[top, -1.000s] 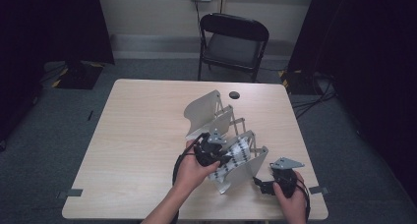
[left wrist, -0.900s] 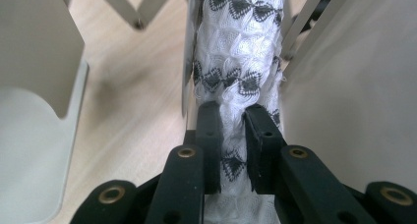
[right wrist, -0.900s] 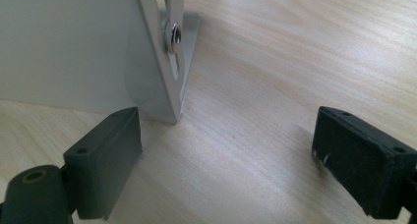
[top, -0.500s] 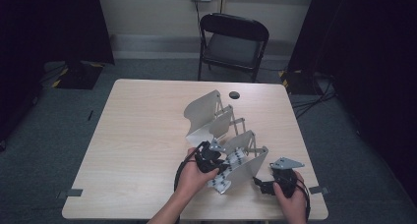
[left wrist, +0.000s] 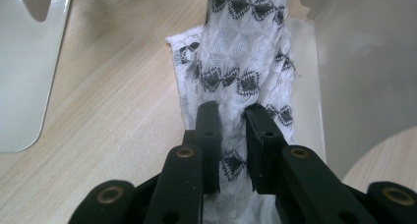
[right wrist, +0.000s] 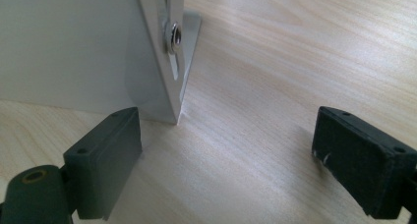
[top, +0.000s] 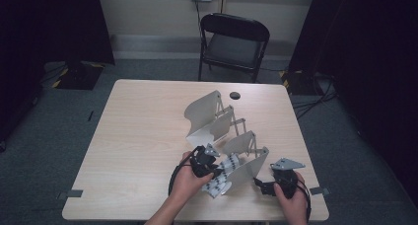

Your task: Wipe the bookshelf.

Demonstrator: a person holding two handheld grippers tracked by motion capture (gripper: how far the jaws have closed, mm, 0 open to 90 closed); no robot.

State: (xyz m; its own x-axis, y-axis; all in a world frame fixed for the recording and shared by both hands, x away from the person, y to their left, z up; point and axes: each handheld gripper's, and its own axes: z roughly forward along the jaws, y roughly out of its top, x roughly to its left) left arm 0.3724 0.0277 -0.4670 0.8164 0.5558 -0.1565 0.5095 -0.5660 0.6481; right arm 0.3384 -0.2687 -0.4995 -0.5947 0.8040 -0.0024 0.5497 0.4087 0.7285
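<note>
A white cloth with a black diamond pattern [top: 225, 172] [left wrist: 242, 62] lies bunched across the near panel of a white hinged folding board [top: 246, 171]. My left gripper [top: 213, 168] [left wrist: 232, 115] is shut on the cloth, its two black pads pinching a fold of it. To its right stands a white panel [left wrist: 364, 76], and another panel [left wrist: 24, 62] lies at the left. My right gripper [top: 261, 184] [right wrist: 236, 140] rests low on the table by the board's near right corner [right wrist: 169, 106]. Its jaws are wide open with bare wood between them.
The board's far panels [top: 204, 115] stand up in the middle of the wooden table [top: 138, 136]. A small black round thing [top: 235, 94] lies near the far edge. A black folding chair [top: 234, 37] stands behind the table.
My left gripper has come down and a little toward the near edge with the cloth in it, bringing the cloth lower on the near panel. The right gripper has kept still.
</note>
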